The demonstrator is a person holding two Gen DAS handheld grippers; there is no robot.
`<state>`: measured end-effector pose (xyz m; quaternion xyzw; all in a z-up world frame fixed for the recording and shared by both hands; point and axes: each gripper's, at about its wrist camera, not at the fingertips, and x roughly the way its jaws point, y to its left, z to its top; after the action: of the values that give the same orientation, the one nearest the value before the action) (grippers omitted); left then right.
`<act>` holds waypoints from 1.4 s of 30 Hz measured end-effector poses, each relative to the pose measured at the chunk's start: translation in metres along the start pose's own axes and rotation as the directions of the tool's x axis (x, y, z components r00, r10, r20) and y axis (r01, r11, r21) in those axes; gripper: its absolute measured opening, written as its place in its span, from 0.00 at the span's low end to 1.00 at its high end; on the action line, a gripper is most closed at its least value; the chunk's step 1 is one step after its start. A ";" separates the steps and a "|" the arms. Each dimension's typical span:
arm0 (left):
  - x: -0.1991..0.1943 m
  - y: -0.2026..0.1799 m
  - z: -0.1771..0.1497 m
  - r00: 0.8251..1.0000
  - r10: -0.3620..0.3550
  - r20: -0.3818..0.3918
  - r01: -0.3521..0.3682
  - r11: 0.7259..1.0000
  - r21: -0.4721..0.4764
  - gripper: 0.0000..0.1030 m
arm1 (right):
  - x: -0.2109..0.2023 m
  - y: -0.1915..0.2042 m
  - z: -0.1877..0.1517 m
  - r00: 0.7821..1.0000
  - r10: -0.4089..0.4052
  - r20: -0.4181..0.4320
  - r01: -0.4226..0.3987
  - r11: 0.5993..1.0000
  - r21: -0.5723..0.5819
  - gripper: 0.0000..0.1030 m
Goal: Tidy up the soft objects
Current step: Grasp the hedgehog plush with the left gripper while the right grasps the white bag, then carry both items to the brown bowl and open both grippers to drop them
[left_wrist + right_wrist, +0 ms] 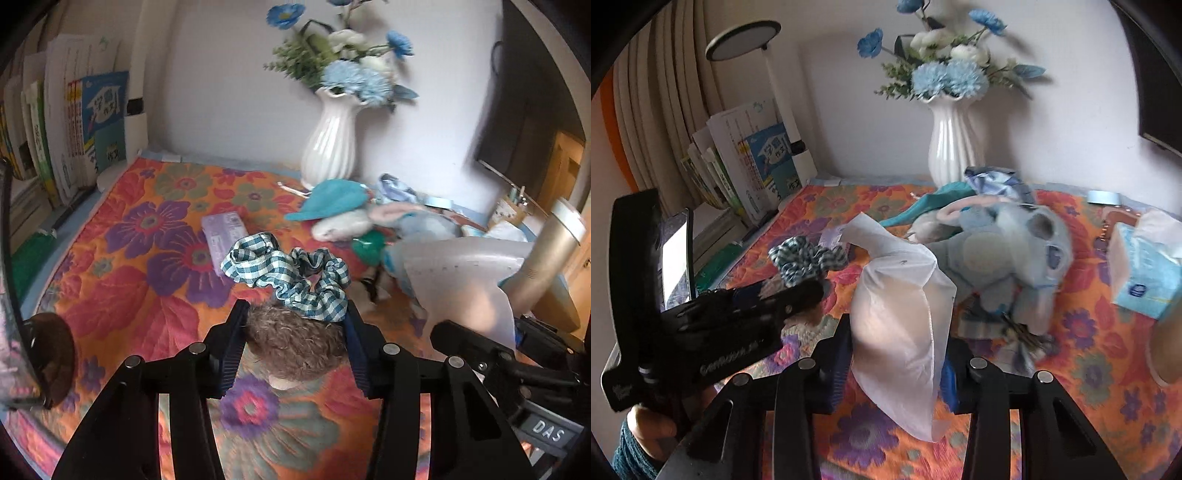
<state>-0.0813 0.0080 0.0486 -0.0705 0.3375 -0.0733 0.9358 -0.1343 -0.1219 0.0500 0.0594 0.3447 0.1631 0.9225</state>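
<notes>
On my left gripper (295, 332) the jaws pinch a brown curly-pile plush piece (295, 347), with the teal-and-white gingham fabric scrunchie (291, 275) draped over the plush piece's far side and lying against the right jaw. On my right gripper (895, 354) the jaws press together on a translucent white plastic bag (901, 317), whose mouth stands up and open above the fingers. The two grippers sit close together; the left one appears at the left of the right wrist view, near the bag.

Both loads are above the near middle of the orange floral quilted cloth (122, 266) that covers the table. A lilac flat packet (223, 230) lies just beyond the scrunchie.

I judge the task to be at an early stage. Nothing is visible inside the bag. The pile of soft items still lies toward the cloth's far right corner, beside the white ribbed ceramic vase (330, 140): a light-blue plush toy (1023, 254), a teal cloth piece (332, 201) and other fabric I cannot separate. Remaining work, as I read it: place the held items in the bag, then collect the pile.
</notes>
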 end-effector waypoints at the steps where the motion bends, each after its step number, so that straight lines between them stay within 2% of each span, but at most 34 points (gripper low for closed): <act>1: -0.006 -0.004 0.000 1.000 -0.012 0.006 0.012 1.000 0.003 0.45 | -0.007 -0.002 -0.002 1.000 -0.005 0.001 0.005 1.000 0.007 0.38; 10: -0.051 -0.061 0.001 0.992 -0.108 0.065 0.103 0.991 0.082 0.45 | -0.073 -0.025 -0.017 0.997 -0.073 0.036 0.070 0.994 0.079 0.38; 13: -0.061 -0.086 0.001 0.980 -0.177 0.087 0.169 0.981 0.092 0.45 | -0.097 -0.043 -0.021 0.992 -0.113 0.049 0.107 0.987 0.119 0.38; 16: -0.063 -0.117 0.001 0.966 -0.250 0.070 0.240 0.964 0.118 0.45 | -0.115 -0.067 -0.024 0.989 -0.140 0.036 0.132 0.977 0.168 0.38; 19: -0.059 -0.153 -0.002 0.949 -0.313 0.031 0.303 0.936 0.178 0.45 | -0.133 -0.093 -0.028 0.984 -0.179 -0.016 0.179 0.966 0.189 0.38; 24: -0.048 -0.219 -0.009 0.915 -0.402 -0.038 0.397 0.877 0.271 0.45 | -0.172 -0.149 -0.037 0.964 -0.263 -0.030 0.263 0.934 0.242 0.38; 30: -0.031 -0.295 -0.005 0.855 -0.505 -0.122 0.514 0.790 0.333 0.45 | -0.229 -0.229 -0.040 0.938 -0.345 0.022 0.309 0.866 0.392 0.38; 34: -0.026 -0.344 -0.007 0.819 -0.551 -0.161 0.567 0.732 0.377 0.45 | -0.249 -0.277 -0.036 0.911 -0.412 0.018 0.358 0.810 0.465 0.38; 37: -0.020 -0.377 -0.009 0.809 -0.561 -0.175 0.577 0.704 0.413 0.45 | -0.254 -0.309 -0.034 0.903 -0.429 0.012 0.361 0.772 0.523 0.38; 40: -0.008 -0.406 -0.012 0.817 -0.546 -0.188 0.568 0.700 0.433 0.45 | -0.252 -0.348 -0.031 0.905 -0.425 -0.004 0.345 0.729 0.592 0.38; 42: 0.003 -0.420 -0.014 0.828 -0.526 -0.196 0.553 0.706 0.441 0.45 | -0.251 -0.369 -0.033 0.905 -0.424 -0.025 0.346 0.702 0.623 0.38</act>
<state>-0.1257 -0.4050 0.1129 0.0701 0.2988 -0.4267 0.8507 -0.2380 -0.5543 0.0985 0.2917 0.3273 -0.1583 0.8847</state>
